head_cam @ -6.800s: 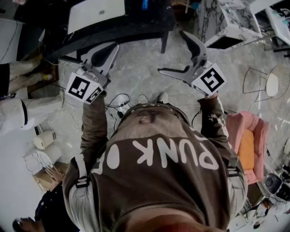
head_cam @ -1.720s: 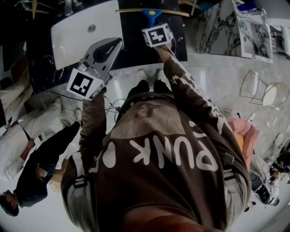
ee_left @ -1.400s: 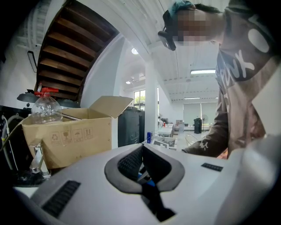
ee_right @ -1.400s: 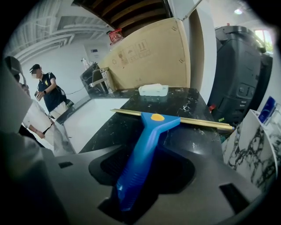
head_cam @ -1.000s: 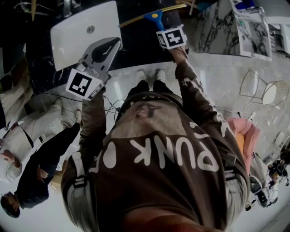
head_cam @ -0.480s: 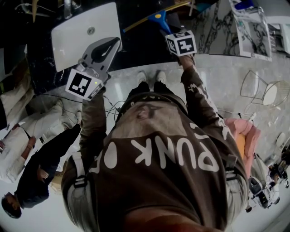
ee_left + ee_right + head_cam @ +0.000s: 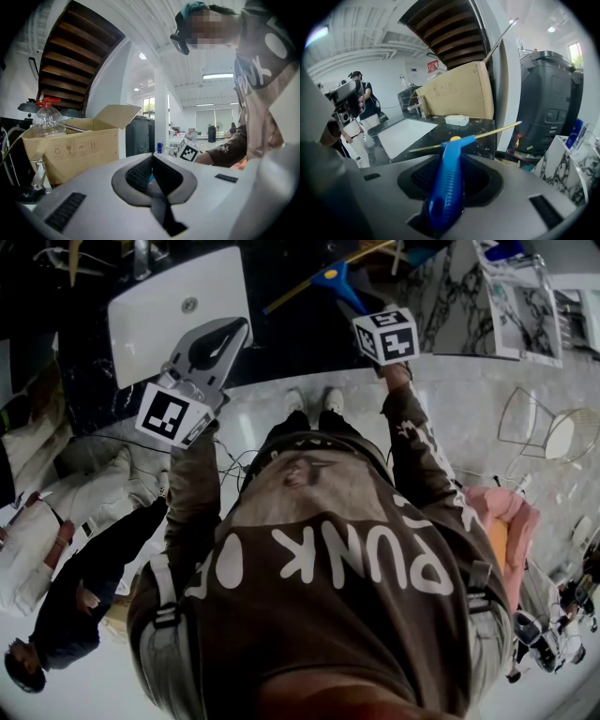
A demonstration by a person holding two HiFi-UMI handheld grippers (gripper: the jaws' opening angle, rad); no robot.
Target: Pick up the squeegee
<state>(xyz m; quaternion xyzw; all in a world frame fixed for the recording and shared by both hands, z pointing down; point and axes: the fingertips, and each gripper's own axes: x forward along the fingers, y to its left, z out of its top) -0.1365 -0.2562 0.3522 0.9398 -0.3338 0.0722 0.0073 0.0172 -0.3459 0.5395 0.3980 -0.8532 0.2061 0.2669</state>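
Gripping the squeegee (image 7: 449, 173) by its blue handle, the right tool (image 7: 361, 307) holds it apparently clear above the dark surface (image 7: 300, 334), right of the sink (image 7: 178, 306); left tool (image 7: 217, 341) closed, empty; pickup looks essentially done

Cardboard box (image 7: 70, 150), white sink (image 7: 178, 310), black countertop (image 7: 291, 334)

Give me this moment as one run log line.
squeegee: in air over black counter, blade tilted | right hand-held gripper: shut on its handle | left hand-held gripper: shut, empty
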